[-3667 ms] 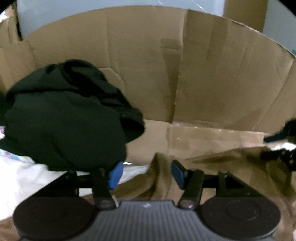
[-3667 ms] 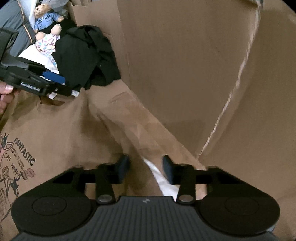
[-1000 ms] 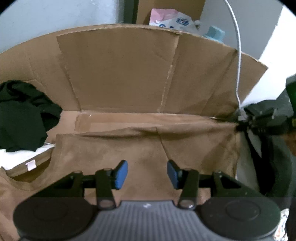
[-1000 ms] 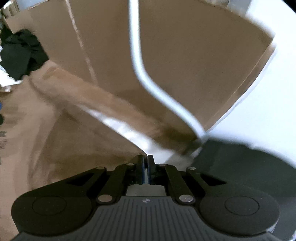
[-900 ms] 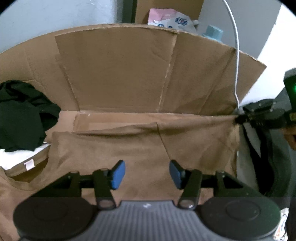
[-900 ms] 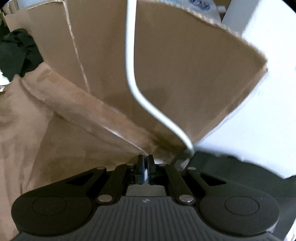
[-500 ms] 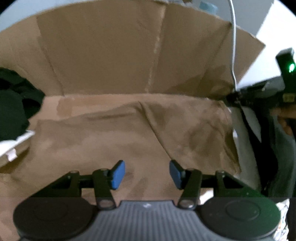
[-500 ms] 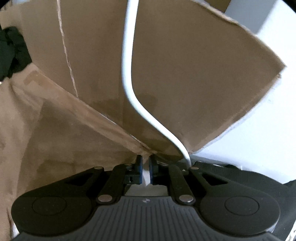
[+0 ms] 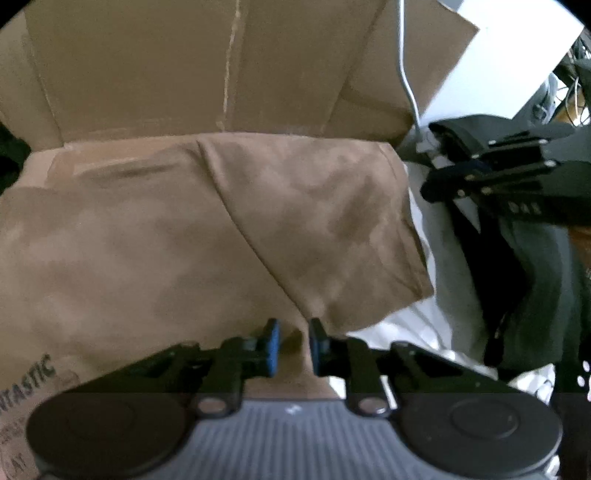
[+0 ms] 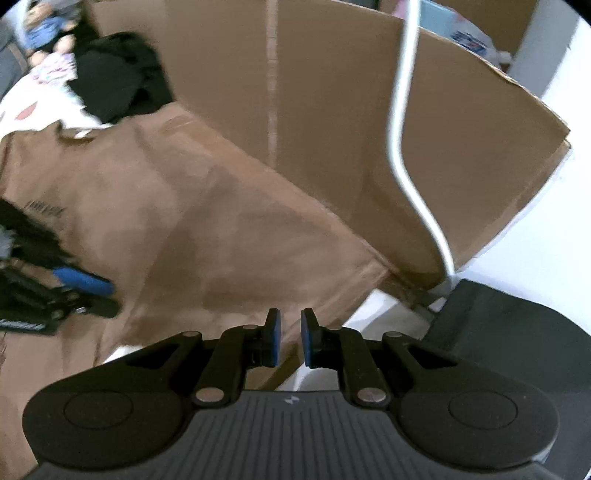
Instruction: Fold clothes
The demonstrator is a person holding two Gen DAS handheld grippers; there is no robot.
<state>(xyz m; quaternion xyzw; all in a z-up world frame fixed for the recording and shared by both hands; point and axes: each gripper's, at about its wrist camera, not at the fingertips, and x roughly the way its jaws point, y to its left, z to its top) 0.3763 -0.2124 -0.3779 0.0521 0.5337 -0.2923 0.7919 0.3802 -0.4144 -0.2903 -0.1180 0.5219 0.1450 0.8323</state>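
Note:
A brown T-shirt [image 9: 184, 236] lies spread flat, its right sleeve [image 9: 332, 221] pointing to the right; in the right wrist view the T-shirt [image 10: 207, 229] fills the left and centre. My left gripper [image 9: 293, 347] is low over the seam under that sleeve. Its jaws are closing, with brown cloth in the narrow gap between the blue pads. My right gripper [image 10: 290, 341] hangs above the sleeve's outer edge, its jaws opening and holding nothing. The right gripper [image 9: 480, 173] also shows at the right of the left wrist view.
A cardboard wall [image 9: 203, 66] stands behind the shirt, with a white cable [image 10: 402, 147] hanging in front of it. A black garment [image 10: 114, 74] and a stuffed bear [image 10: 40, 26] lie far left. White bedding [image 9: 406, 339] and dark grey cloth [image 9: 535, 277] are at the right.
My left gripper has dropped closer to the shirt and its jaws have narrowed. The right gripper has let go of the sleeve edge, opened a little and drawn back from the shirt.

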